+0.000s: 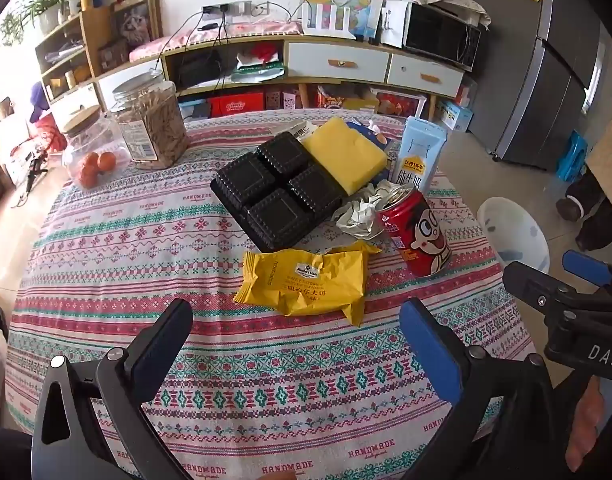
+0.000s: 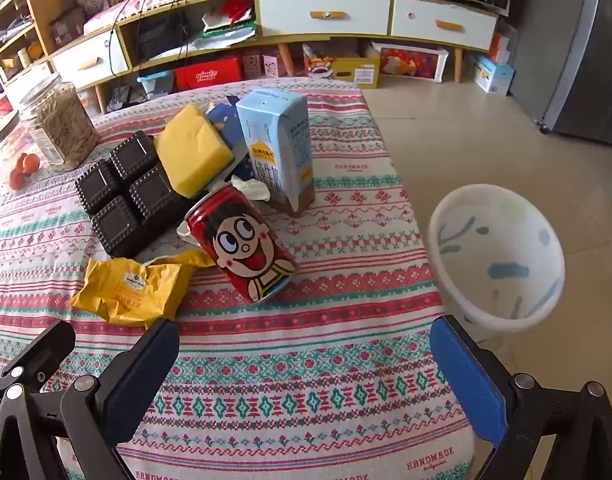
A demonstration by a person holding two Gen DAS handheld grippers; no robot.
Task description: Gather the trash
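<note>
Right wrist view: red can [image 2: 241, 244] ahead of the empty, wide-apart right tool [image 2: 306, 344], untouched.

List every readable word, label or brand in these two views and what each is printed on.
"HANDMADE": repeated across the tablecloth.
"DAS", cut off at the frame edge: on the right tongs body, left wrist view.
"Member's Mark": round label on the yellow wrapper; the Chinese lines beneath are too blurred.
Blue milk carton: large Chinese characters, not clearly readable.
Red can: cartoon face only; small print illegible.
Jar label: too small.
</note>
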